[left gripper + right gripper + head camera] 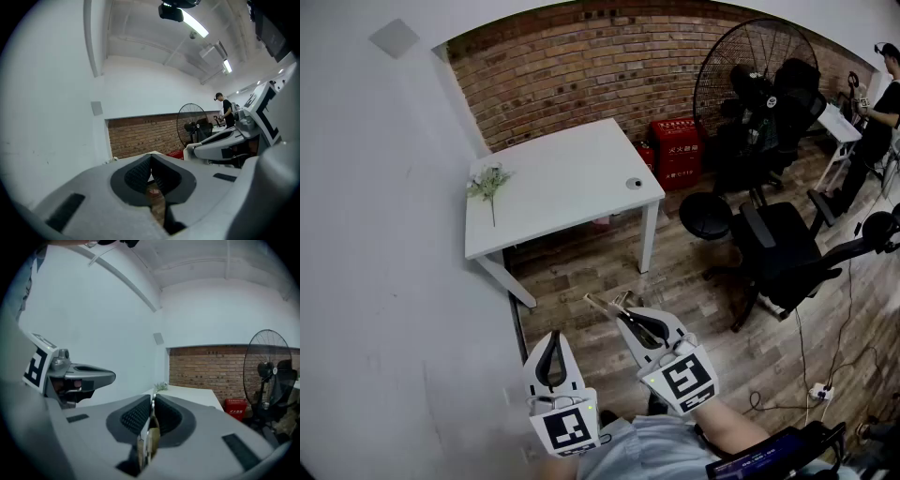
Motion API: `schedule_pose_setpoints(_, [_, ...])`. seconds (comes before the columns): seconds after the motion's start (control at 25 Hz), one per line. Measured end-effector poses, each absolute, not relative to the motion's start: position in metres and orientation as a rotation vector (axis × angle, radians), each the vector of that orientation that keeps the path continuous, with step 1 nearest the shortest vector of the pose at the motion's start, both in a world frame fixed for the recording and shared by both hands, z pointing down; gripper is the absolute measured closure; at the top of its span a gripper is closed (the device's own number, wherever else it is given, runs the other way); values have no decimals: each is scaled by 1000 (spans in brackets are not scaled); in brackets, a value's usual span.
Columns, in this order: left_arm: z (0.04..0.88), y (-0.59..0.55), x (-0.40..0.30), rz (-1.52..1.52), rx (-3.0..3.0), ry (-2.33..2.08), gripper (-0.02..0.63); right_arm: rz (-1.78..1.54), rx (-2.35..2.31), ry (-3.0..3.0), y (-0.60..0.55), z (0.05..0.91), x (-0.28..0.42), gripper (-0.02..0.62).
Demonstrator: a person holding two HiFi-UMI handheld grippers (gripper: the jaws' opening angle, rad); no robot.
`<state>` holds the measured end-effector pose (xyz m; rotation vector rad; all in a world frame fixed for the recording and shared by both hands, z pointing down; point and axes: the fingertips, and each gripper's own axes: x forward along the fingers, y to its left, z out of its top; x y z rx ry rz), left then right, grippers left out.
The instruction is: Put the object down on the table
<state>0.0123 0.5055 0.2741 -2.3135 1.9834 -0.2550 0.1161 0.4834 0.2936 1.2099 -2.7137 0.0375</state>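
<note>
My right gripper (625,316) is shut on a thin flat object (604,305) of metal and tan material. Its end sticks out past the fingertips toward the upper left. In the right gripper view the object (151,434) stands on edge, clamped between the dark pads, with the right gripper (152,400) pointing at the white table (197,397). The left gripper (553,337) hangs low beside the wall, shut with nothing in it. In the left gripper view the left gripper (150,158) has its tips touching. The white table (572,192) stands well ahead of both grippers.
A green flower sprig (489,181) lies at the table's left end. A small round thing (635,184) lies near its right edge. Beyond stand a red crate (677,150), a big floor fan (752,82), a round stool (706,214) and black office chairs (780,246). A person (881,103) stands far right.
</note>
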Motion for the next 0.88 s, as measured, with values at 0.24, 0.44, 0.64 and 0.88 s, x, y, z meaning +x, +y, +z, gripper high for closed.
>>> schedule_pose_setpoints(0.24, [277,502,20,-258,-2316,1984,597,44,1223,-2718,479,298,126,560])
schedule_pose_setpoints(0.44, [281,500,31,-283,-2299,1994,598,66,1224,-2737,476,298,142,558])
schedule_pose_setpoints(0.64, [287,494,53,-309,-2285,2041,597,95,1187,-2744,468,305,164,558])
schedule_pose_setpoints(0.88, [299,486,69,-340,-2266,2079,597,98,1159,-2740,452,320,185,558])
